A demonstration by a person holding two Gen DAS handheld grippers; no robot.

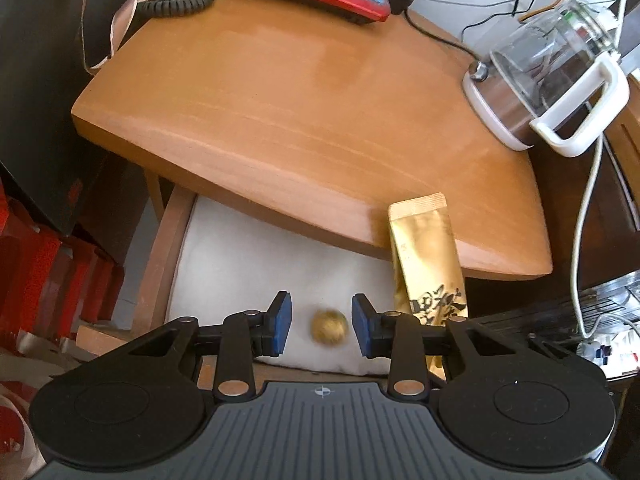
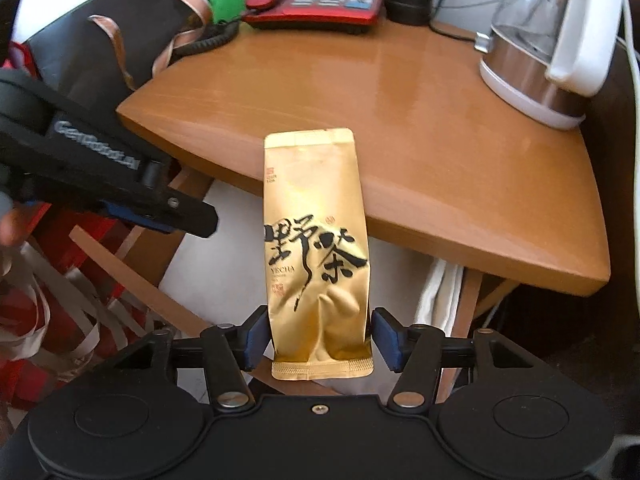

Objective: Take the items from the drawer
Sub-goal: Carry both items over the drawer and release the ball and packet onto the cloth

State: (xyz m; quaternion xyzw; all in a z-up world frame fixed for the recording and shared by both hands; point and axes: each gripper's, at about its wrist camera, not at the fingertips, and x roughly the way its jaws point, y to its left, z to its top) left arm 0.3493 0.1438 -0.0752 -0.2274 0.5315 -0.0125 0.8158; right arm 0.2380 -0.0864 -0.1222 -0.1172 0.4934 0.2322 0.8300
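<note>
Flanking gold tea packet [image 2: 316, 256], right claw [image 2: 320, 338] apart; left claw [image 1: 322, 324] apart around gold ball [image 1: 329, 327].

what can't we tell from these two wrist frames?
- Gold ball, left wrist view: motion-blurred; what it is can't be told.
- Drawer rear, both views: hidden under the wooden tabletop.
- Tea packet, right wrist view: whether the right gripper pads press it; packet's lower part hidden by the left gripper in its own view.

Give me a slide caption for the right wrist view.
Right hand-held gripper straddles a gold tea pouch above the open drawer, wooden table behind.
</note>
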